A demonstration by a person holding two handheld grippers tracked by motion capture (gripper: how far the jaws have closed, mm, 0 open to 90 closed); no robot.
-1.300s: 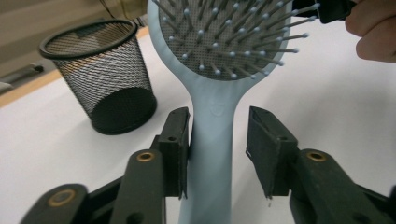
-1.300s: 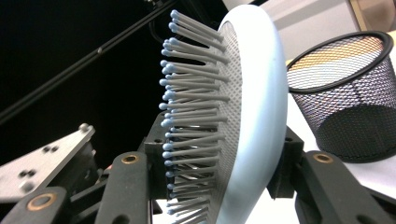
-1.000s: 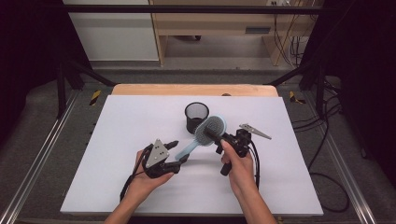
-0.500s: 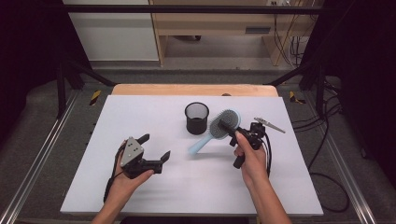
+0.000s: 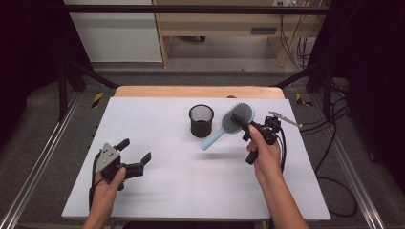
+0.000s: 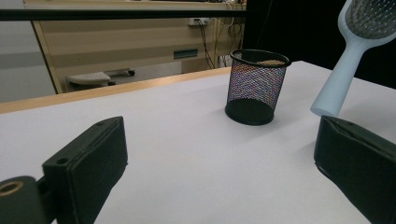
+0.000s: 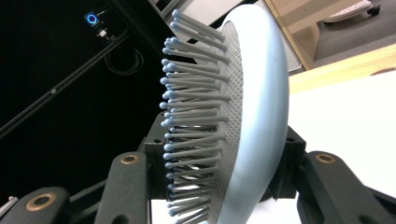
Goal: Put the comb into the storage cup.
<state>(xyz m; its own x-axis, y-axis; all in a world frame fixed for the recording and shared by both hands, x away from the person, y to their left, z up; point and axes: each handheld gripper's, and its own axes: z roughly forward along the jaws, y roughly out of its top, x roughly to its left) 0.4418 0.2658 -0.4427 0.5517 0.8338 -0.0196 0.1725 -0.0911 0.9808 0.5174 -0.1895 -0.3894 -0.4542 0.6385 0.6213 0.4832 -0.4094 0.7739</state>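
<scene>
Item: light-blue hairbrush [image 5: 230,123], clamped by its head in my right gripper [image 5: 249,128], handle slanting down beside the mesh cup [image 5: 201,120]. My left gripper [image 5: 134,156]: jaws spread wide, nothing between, well apart from the hairbrush.

Left gripper [image 5: 137,156] low, jaws wide apart; right gripper [image 5: 244,125] raised, jaws apparently clamped.

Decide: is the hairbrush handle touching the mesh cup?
Apart. The left gripper view shows white table between the hairbrush handle and the mesh cup.
</scene>
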